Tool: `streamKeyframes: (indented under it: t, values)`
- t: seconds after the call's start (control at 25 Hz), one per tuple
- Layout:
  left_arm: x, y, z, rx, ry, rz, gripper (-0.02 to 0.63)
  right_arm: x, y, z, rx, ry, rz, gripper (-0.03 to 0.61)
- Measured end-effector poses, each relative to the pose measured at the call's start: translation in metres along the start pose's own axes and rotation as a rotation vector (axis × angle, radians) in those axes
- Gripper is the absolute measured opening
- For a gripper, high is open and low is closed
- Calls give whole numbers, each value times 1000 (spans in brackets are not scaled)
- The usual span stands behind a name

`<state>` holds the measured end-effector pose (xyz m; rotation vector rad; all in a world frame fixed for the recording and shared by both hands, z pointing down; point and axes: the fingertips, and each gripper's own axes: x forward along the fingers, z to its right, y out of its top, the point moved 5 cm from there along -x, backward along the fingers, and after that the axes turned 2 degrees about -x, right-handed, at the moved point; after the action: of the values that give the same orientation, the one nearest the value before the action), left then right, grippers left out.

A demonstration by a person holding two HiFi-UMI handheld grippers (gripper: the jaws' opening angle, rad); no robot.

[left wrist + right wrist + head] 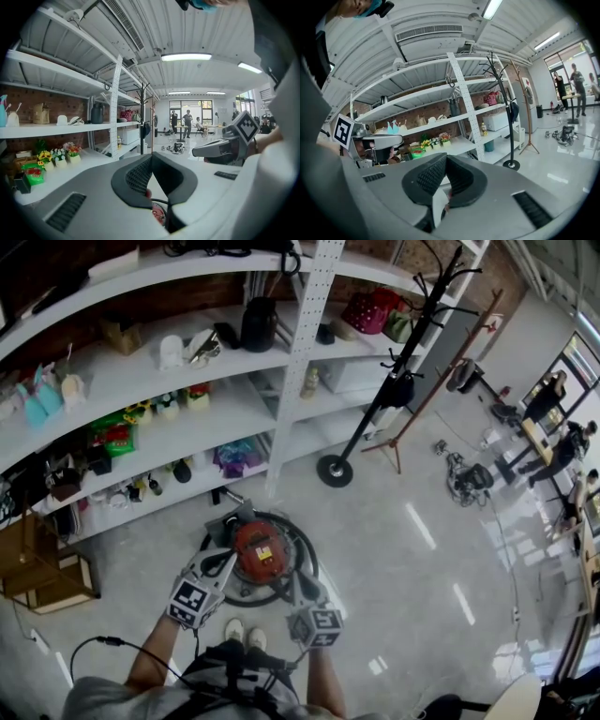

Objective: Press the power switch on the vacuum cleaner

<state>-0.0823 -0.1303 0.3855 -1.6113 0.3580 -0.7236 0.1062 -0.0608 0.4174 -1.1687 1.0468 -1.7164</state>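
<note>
Grey floor [403, 559] holds the vacuum cleaner [260, 552] between the closed left claw [228, 562] and closed right claw [300, 585].

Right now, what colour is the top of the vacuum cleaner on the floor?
The vacuum cleaner top is red; the head view shows it best.

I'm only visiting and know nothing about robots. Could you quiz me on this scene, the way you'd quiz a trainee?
1. True or false: the vacuum is blue on top.
2. The vacuum stands on: A) the floor B) a stool C) a cart.
3. Fill in: the jaws of the left gripper and the right gripper are both ____.

Key: 1 false; 2 A; 3 shut.
</note>
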Motion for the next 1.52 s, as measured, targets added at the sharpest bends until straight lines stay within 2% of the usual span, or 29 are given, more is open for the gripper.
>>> streamKeyframes:
  t: [0.72, 1.08, 1.52]
  values:
    - [-32, 31, 8, 56, 38, 74, 8, -45, 24, -10, -36, -9, 92, 12]
    - [-43, 36, 11, 78, 58, 96, 8, -54, 32, -13, -50, -18, 131, 12]
    - [-48, 36, 7, 69, 76, 106, 6, -52, 28, -21, -56, -3, 125, 12]
